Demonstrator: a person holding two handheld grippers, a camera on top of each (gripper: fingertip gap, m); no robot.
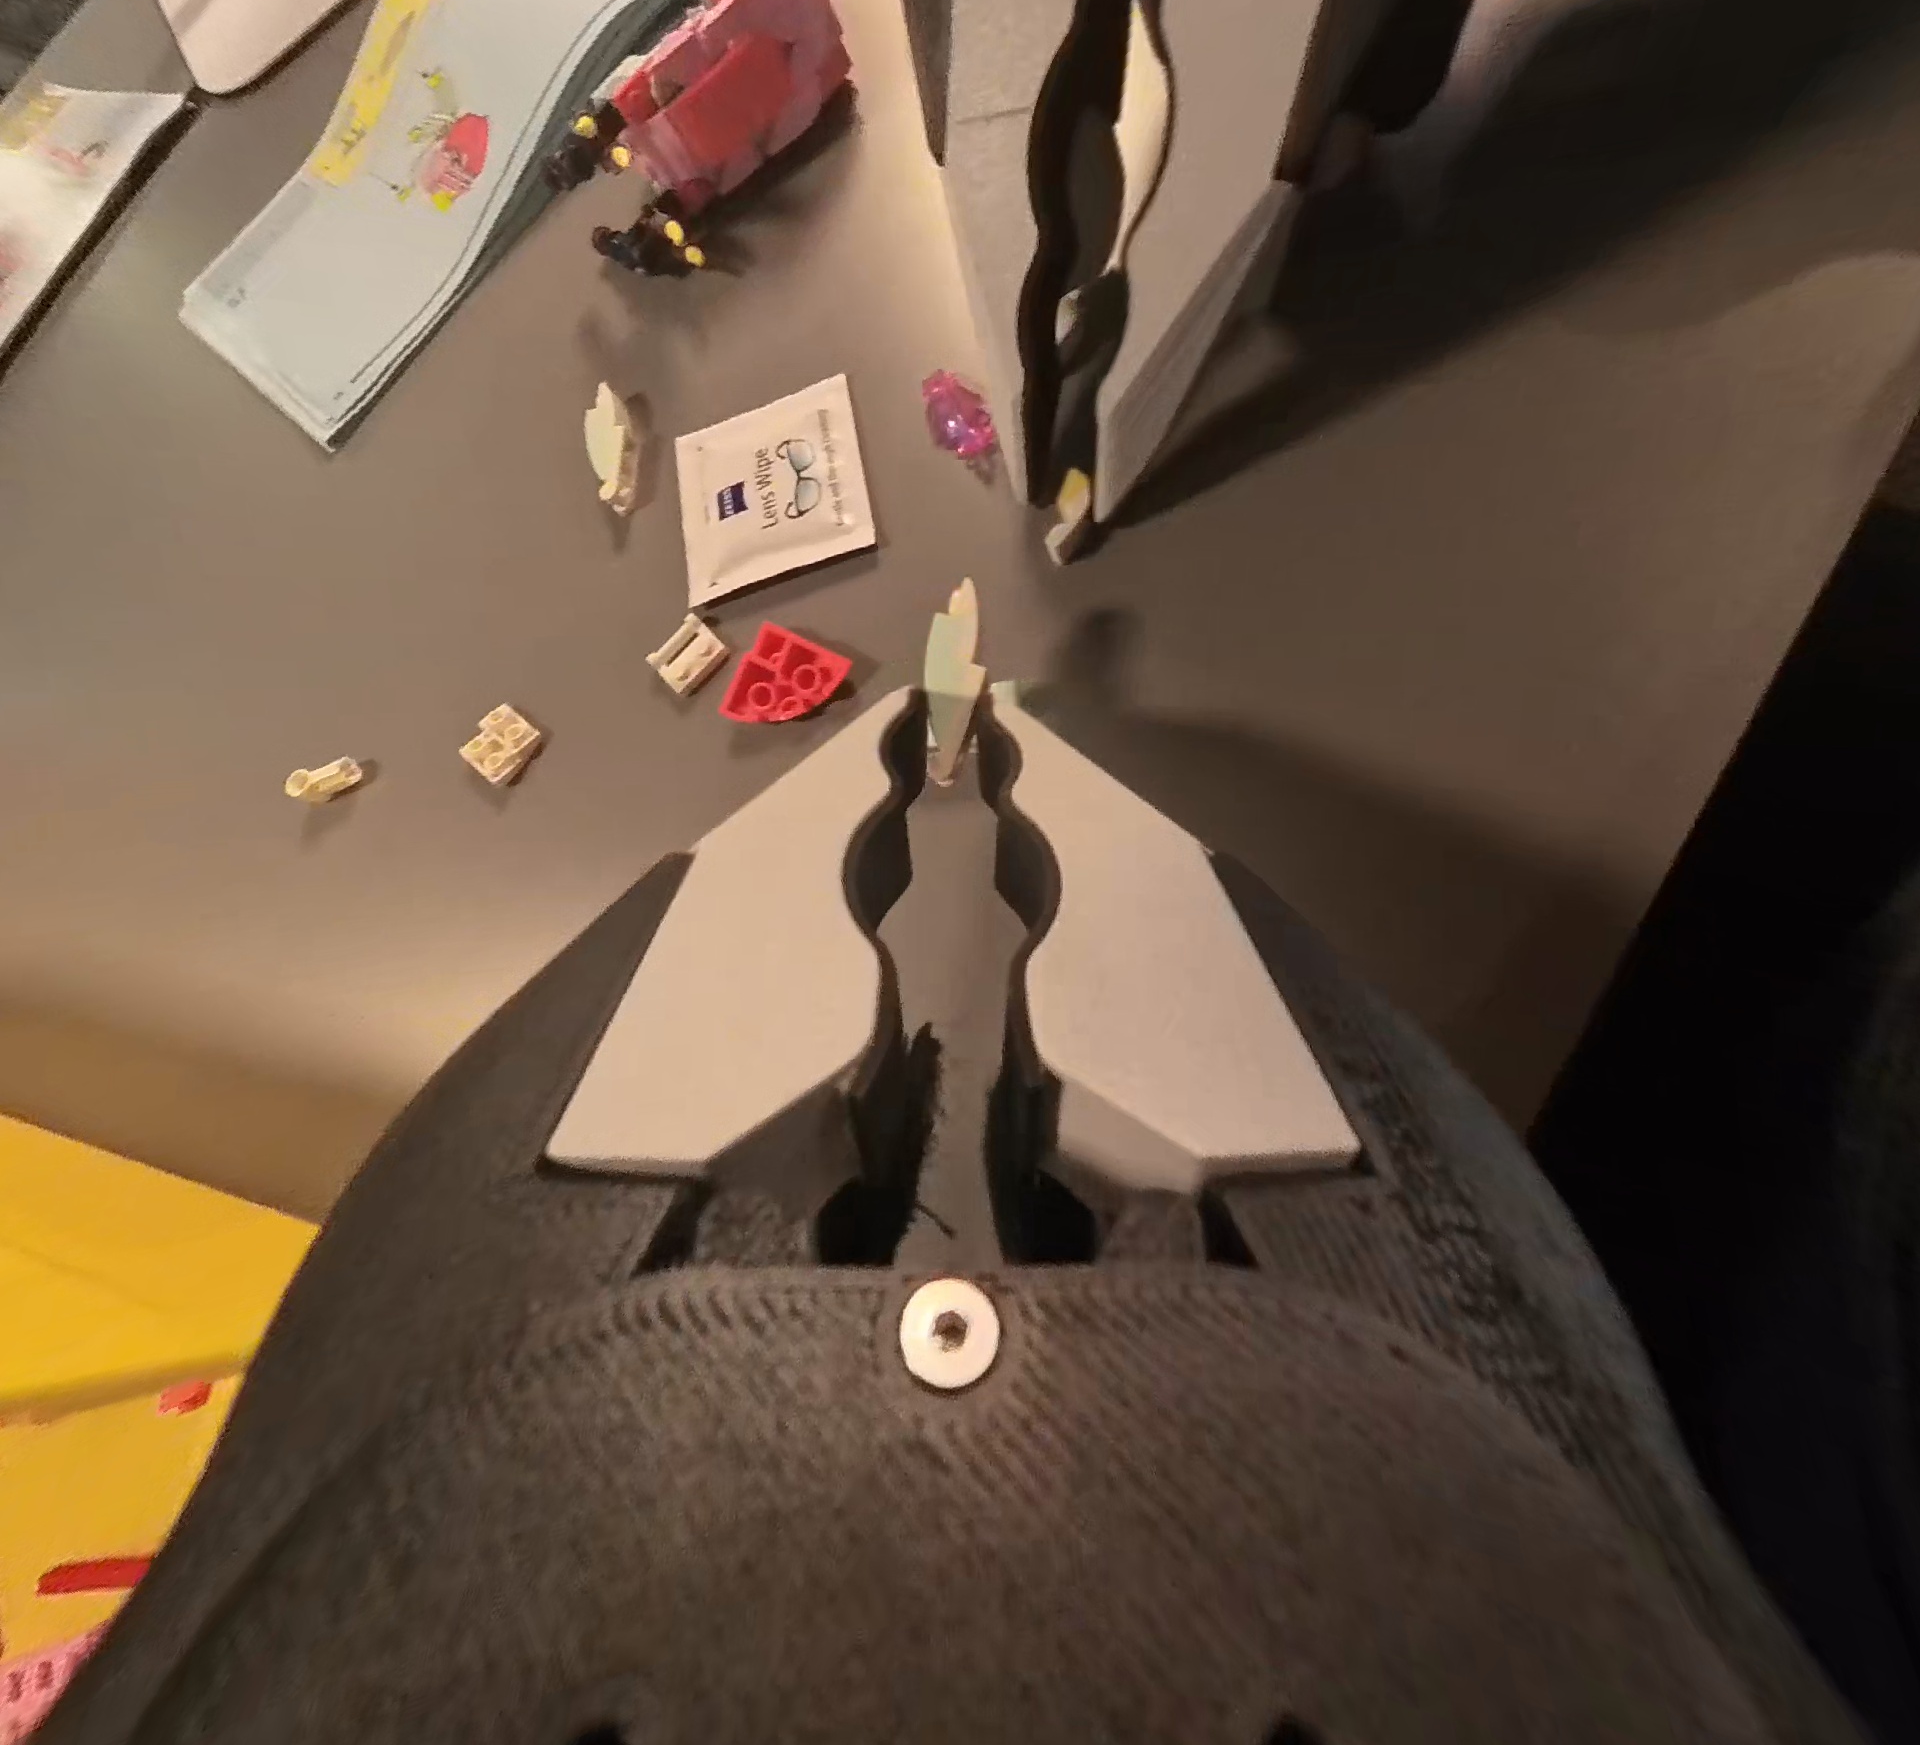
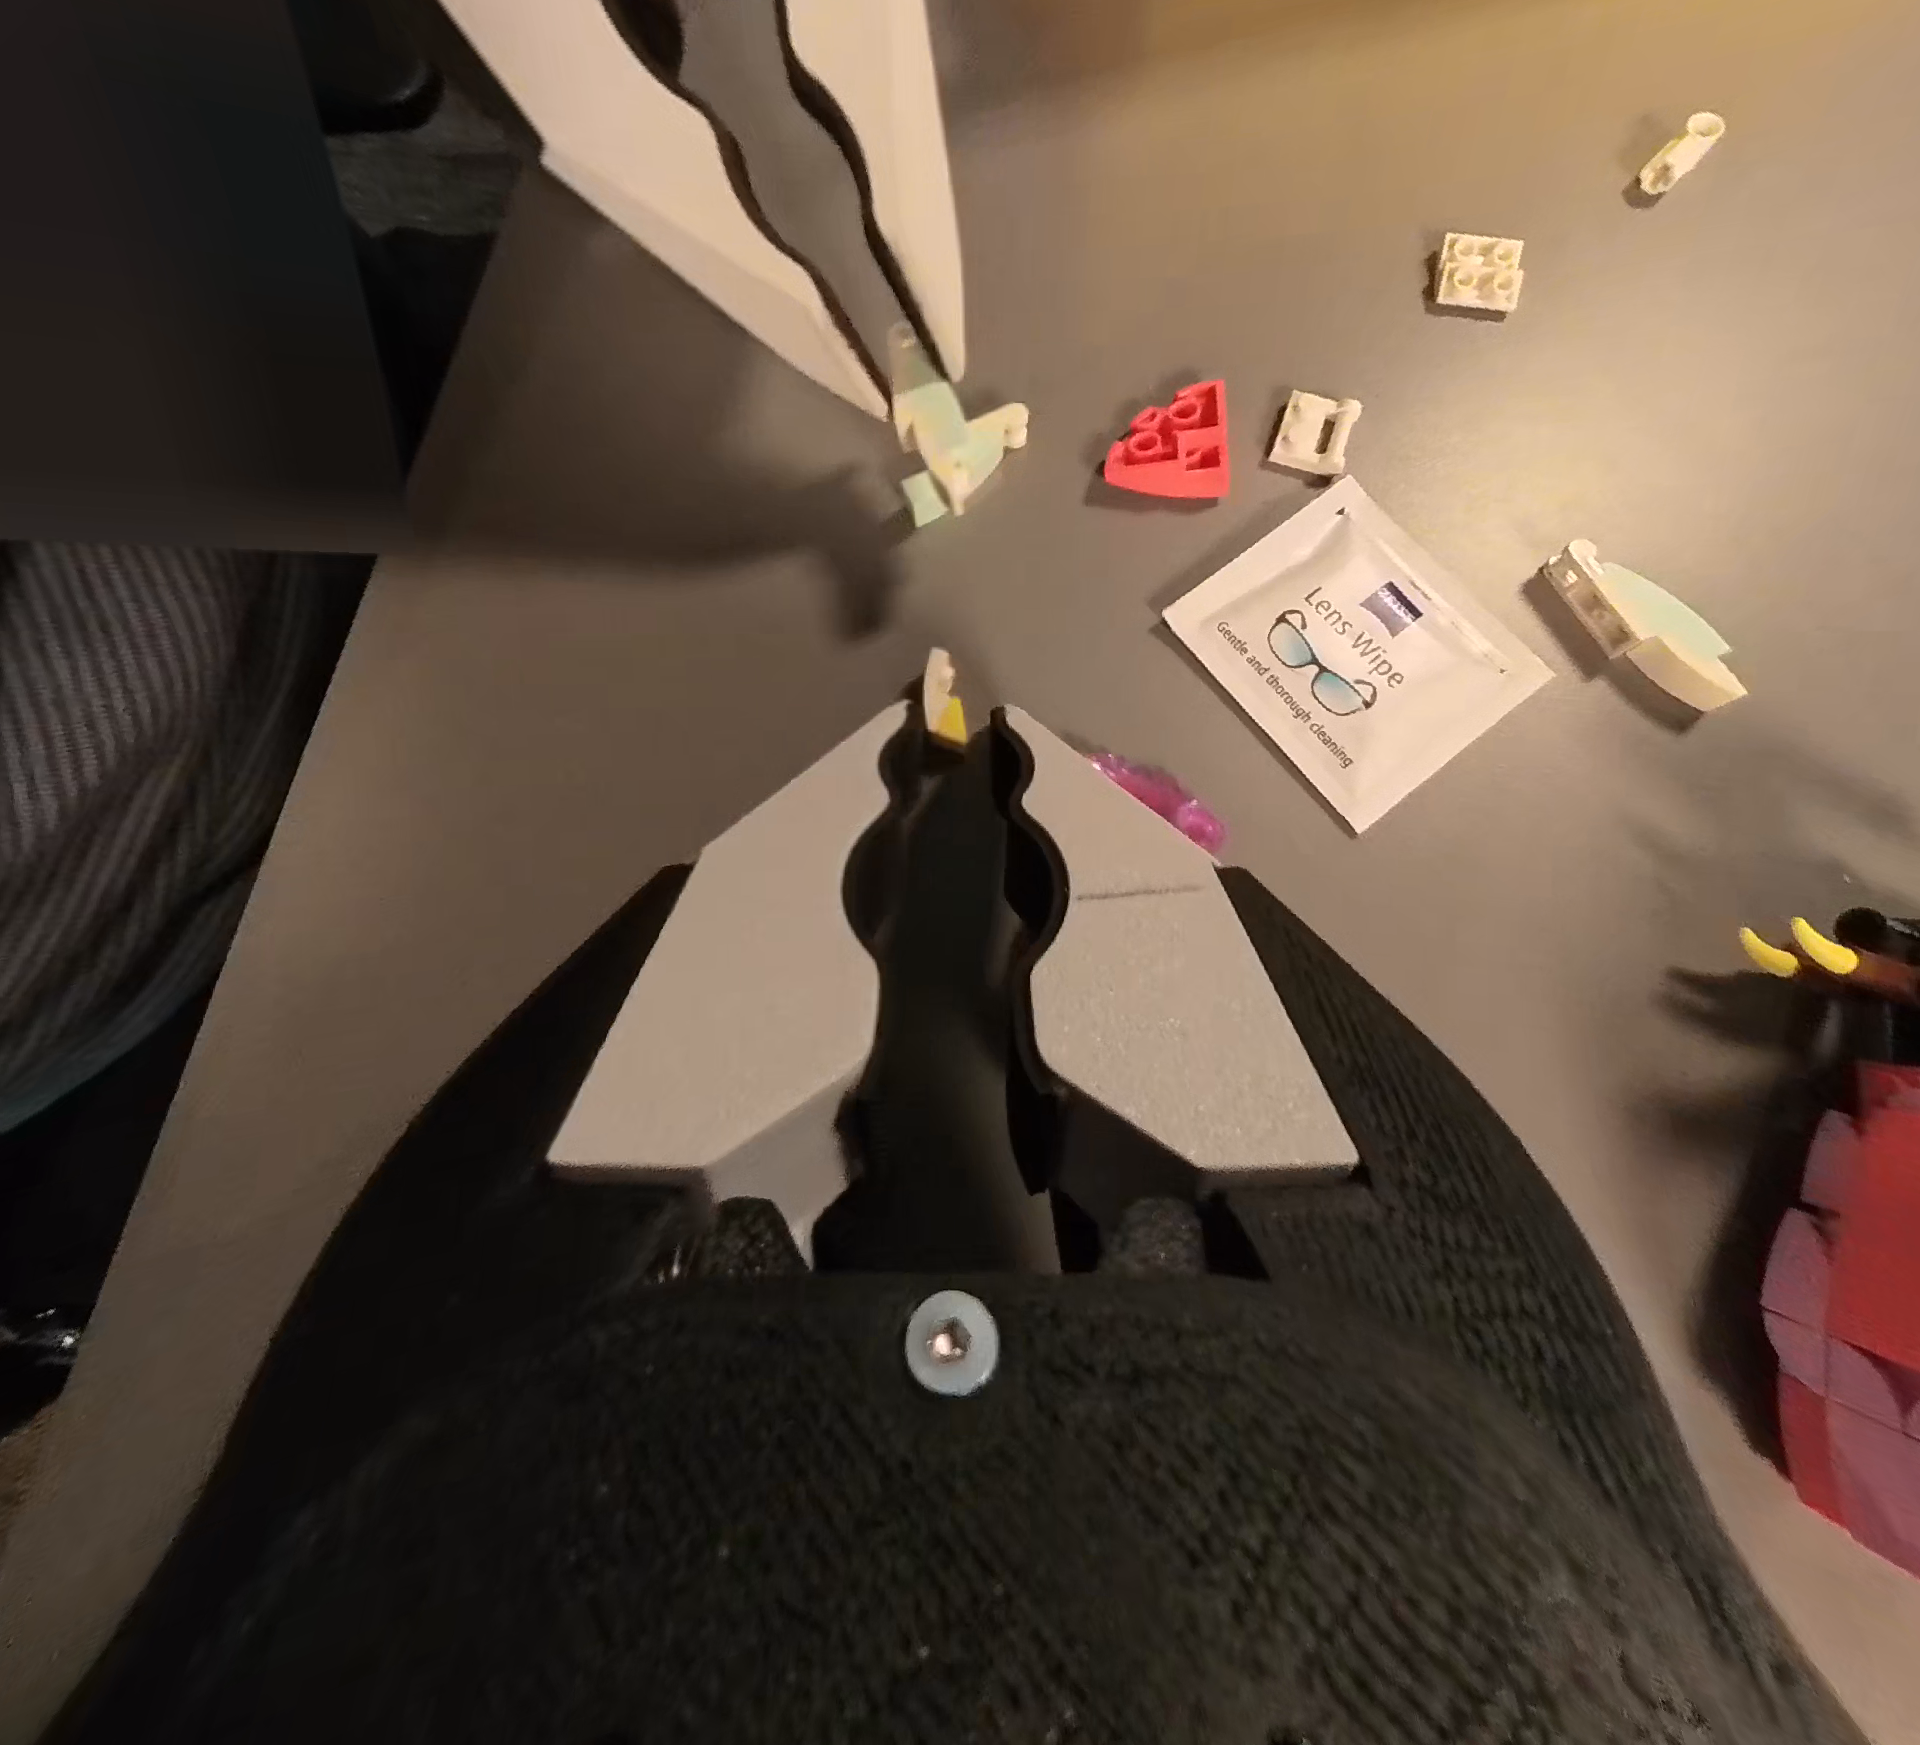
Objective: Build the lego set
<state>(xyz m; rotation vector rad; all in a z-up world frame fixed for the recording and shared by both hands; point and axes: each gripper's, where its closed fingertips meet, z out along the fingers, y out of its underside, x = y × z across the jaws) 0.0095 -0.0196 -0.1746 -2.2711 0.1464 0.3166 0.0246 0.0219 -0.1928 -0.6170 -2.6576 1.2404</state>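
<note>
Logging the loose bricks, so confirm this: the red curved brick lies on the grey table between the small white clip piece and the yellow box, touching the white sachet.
One thing is wrong: the red curved brick does not touch the white sachet; bare grey table separates them, as the left wrist view shows. The rest stands.

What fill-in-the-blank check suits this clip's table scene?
1. The left tool grips a pale ____ feather-shaped piece.
2. The curved brick beside the white clip plate is ____.
3. The white sachet lies ____ on the table.
4. The translucent gem piece is ____.

Missing: green; red; flat; pink
</note>
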